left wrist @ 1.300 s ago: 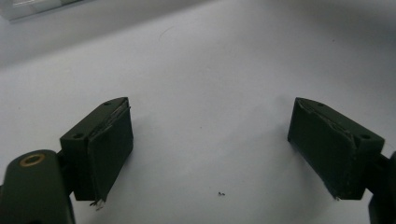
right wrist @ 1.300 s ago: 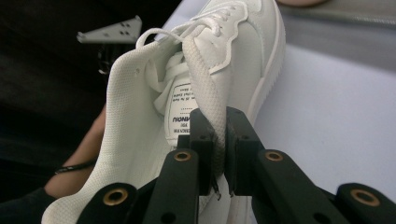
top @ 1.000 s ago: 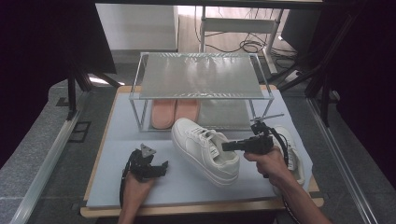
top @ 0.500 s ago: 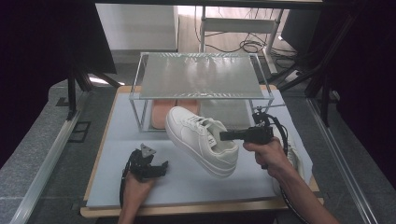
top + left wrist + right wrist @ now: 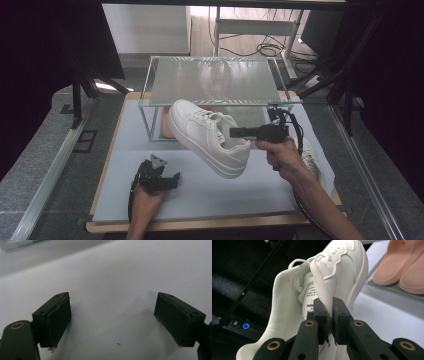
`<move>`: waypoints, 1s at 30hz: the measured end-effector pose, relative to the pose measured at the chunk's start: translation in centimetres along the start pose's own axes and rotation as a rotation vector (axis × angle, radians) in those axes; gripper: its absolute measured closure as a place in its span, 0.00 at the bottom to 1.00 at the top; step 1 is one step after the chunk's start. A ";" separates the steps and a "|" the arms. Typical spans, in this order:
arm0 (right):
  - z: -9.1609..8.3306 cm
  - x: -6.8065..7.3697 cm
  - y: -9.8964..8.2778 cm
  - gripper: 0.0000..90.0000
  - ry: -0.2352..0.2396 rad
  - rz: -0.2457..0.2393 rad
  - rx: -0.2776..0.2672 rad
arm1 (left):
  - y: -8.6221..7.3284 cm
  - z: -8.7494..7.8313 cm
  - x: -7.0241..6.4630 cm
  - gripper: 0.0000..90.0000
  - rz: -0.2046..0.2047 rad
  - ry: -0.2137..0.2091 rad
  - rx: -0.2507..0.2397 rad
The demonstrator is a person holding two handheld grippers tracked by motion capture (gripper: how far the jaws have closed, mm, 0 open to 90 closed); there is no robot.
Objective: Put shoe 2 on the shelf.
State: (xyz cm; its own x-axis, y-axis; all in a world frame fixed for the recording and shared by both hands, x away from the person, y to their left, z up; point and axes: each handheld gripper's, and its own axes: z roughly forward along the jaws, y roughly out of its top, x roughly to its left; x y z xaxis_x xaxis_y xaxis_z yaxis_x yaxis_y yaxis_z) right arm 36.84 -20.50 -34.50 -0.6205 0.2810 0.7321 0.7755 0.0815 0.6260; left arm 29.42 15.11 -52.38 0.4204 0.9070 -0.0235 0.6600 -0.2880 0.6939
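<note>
White sneaker (image 5: 210, 136) is held off the mat (image 5: 250, 190), in front of the rack (image 5: 215, 80), pinched at its tongue by the right gripper (image 5: 329, 322). Left gripper (image 5: 112, 317) is spread, nothing between.

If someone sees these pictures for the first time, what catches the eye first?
A white sneaker hangs in the air above the table, pinched by its collar in the right gripper. Behind it stands a metal rack with pink slippers underneath. The left gripper rests open near the front edge.
</note>
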 end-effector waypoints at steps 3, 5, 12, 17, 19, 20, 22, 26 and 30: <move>0.3 0.1 0.5 0.92 0.013 0.007 -0.020 | 0.0 0.0 0.0 0.16 0.000 0.000 0.000; 0.5 0.2 0.9 0.92 0.018 0.007 -0.035 | 0.0 0.0 0.0 0.16 -0.002 -0.001 0.000; 1.1 0.2 2.4 0.92 0.017 0.027 -0.087 | 0.0 0.0 0.0 0.16 0.000 0.001 0.000; 1.3 -0.3 3.4 0.92 -0.001 0.056 -0.136 | 0.0 0.0 0.0 0.16 -0.001 0.002 0.000; 1.5 -0.6 3.8 0.92 -0.013 0.064 -0.154 | 0.0 0.0 0.0 0.16 0.000 0.000 0.000; 1.6 -0.7 4.0 0.92 -0.021 0.067 -0.163 | 0.0 0.0 0.0 0.16 -0.001 -0.001 0.000; 1.8 -0.9 4.5 0.92 -0.033 0.077 -0.182 | 0.0 0.0 0.0 0.16 -0.001 -0.002 -0.002; 2.2 -1.5 5.3 0.92 -0.063 0.094 -0.231 | 0.0 0.0 0.0 0.16 0.002 -0.001 0.000; 2.6 -2.0 6.1 0.92 -0.098 0.100 -0.277 | 0.0 0.0 0.0 0.16 0.001 0.001 0.000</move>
State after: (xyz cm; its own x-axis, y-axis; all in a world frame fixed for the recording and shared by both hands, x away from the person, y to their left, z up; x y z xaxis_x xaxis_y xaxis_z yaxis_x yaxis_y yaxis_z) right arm 43.12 -18.09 -32.87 -0.5178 0.3662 0.7731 0.7630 -0.2110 0.6110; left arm 29.41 15.09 -52.38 0.4203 0.9071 -0.0217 0.6596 -0.2891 0.6938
